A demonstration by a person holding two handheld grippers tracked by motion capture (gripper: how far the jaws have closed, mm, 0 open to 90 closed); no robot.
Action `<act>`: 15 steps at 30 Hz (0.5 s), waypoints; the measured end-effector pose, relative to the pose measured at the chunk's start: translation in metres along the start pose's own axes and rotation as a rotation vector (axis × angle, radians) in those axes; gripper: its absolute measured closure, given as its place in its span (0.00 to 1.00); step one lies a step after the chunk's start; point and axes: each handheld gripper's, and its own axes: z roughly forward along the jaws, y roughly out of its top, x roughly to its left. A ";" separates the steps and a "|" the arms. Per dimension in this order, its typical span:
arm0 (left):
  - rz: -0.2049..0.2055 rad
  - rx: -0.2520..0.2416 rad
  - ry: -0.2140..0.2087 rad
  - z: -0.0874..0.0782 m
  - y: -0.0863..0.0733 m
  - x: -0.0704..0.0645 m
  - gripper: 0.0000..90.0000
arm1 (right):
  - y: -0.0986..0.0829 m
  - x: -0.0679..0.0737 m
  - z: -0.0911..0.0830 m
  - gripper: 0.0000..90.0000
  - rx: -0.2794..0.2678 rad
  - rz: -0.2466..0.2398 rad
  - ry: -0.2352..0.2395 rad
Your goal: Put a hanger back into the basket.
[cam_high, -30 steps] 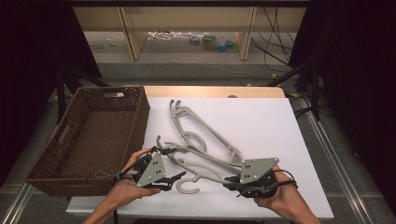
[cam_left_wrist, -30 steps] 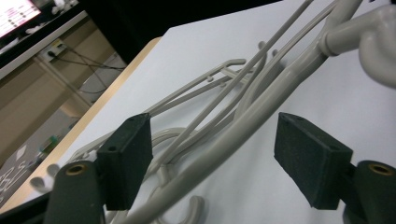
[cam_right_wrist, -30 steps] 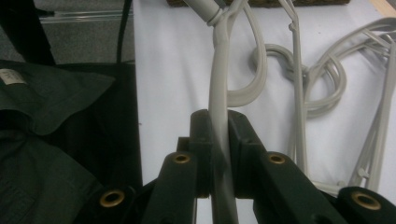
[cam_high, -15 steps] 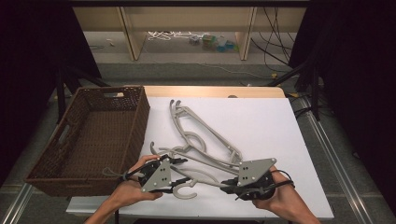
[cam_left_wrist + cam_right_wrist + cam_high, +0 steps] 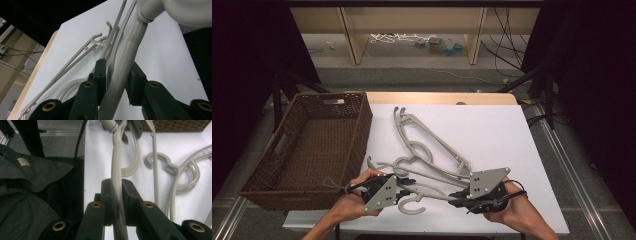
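A grey plastic hanger [image 5: 432, 192] lies low across the near part of the white table [image 5: 512, 140], its hook [image 5: 406, 210] curling toward the near edge. My left gripper [image 5: 404, 184] is shut on that hanger near the hook's neck [image 5: 120, 75]. My right gripper [image 5: 457, 196] is shut on the same hanger's arm [image 5: 117, 170], farther to the right. In the left gripper view the jaws [image 5: 117, 75] clamp the thick grey stem. The right gripper's jaws [image 5: 117, 185] pinch the thin arm. Several more grey hangers [image 5: 422, 145] lie tangled just beyond.
A brown wicker basket [image 5: 364, 125] stands at the table's left edge, close to my left hand. The table's near edge runs right below both hands. Dark clothing [image 5: 32, 190] hangs left of the table in the right gripper view. A shelf with cables [image 5: 412, 40] stands far behind.
My left gripper has slid a little to the right and toward the near edge with the hanger. The right gripper has drifted slightly left. Both stay shut on the hanger.
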 end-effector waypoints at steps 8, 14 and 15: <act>-0.034 -0.028 -0.015 -0.002 0.011 0.001 0.87 | -0.002 -0.010 -0.007 0.69 -0.015 0.029 -0.116; -0.147 0.048 -0.006 0.001 0.010 0.003 0.88 | -0.004 -0.019 -0.017 0.41 -0.110 0.155 -0.283; -0.182 0.050 -0.001 0.001 0.009 0.004 0.88 | -0.004 -0.020 -0.019 0.40 -0.136 0.163 -0.311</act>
